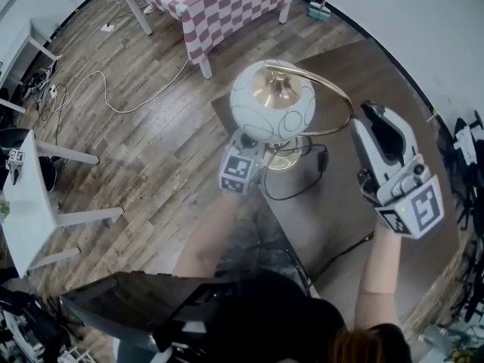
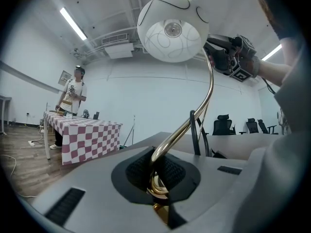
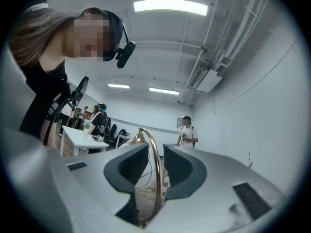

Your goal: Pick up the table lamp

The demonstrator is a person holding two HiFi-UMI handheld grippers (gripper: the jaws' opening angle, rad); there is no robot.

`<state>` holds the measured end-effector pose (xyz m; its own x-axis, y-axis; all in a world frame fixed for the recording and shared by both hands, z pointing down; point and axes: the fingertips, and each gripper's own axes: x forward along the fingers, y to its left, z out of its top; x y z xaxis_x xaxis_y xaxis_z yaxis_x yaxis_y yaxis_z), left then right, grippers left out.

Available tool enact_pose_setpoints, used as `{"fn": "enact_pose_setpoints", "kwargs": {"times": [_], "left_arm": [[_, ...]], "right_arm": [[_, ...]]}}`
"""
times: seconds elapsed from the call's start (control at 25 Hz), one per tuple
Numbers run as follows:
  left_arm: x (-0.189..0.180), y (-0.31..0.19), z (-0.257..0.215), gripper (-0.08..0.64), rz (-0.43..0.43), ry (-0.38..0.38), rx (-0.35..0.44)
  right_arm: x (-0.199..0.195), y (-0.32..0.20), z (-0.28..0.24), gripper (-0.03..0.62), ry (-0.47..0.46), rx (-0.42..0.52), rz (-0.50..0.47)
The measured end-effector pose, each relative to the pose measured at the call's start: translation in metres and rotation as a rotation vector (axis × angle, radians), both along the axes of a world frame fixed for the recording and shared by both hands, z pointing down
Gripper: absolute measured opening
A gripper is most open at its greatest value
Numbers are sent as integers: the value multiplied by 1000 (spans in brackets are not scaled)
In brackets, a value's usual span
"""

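The table lamp has a white globe shade [image 1: 272, 100] with thin ring patterns and a curved brass stem [image 1: 344, 104]. Its round base [image 1: 291, 156] stands on the dark table [image 1: 340, 210]. My left gripper [image 1: 253, 148] reaches in under the shade and is shut on the brass stem [image 2: 163, 159] low down near the base. The shade [image 2: 170, 28] hangs high in the left gripper view. My right gripper [image 1: 368, 113] is raised at the top of the arch. Its jaws stand open with the stem [image 3: 156, 178] running between the pads, touching neither.
A black cord [image 1: 302, 184] loops on the table by the base. A table with a red-and-white checked cloth [image 1: 219, 2] stands beyond. A white table [image 1: 26, 203] is at the left, and a white cable [image 1: 113, 97] lies on the wooden floor. People stand in the background.
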<state>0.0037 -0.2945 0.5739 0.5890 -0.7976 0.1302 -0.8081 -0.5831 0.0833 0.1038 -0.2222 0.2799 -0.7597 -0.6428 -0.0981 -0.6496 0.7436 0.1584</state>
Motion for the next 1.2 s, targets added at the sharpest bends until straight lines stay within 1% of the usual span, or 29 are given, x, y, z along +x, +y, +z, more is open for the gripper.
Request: {"fn": "enact_pose_setpoints", "kwargs": {"times": [0.04,0.12,0.2,0.36,0.56,0.72,0.8,1.04,1.2], "left_arm": [[-1,0,-1,-2,-6,2,1],[-2,-1,-1,-2,-14,2,3],[-2,-1,-1,-2,-18,0,4],[-2,-1,-1,-2,-19,3,7],[-2,-1,-2,-2,-18,5,10],[-2,-1,-3,-2,-10,1,15],[-2,-1,-2,-2,-7,1,17],[-3,-2,1,-2,-2,8,11],[1,-2,2,-3,25,2,11]], "right_arm": [[-4,-3,-2,103,15,6,-20],[-12,-8,-2,127,43,12,-53],[-18,-12,-1,127,60,18,-74],[-29,-16,-4,127,54,29,-112],[-43,-17,-3,127,82,50,-141],[-43,-18,-5,81,47,62,-138],[-43,-19,-6,78,29,66,-137],[-45,-22,-5,52,14,84,-117],[-44,-21,-5,52,-13,95,-119]]}}
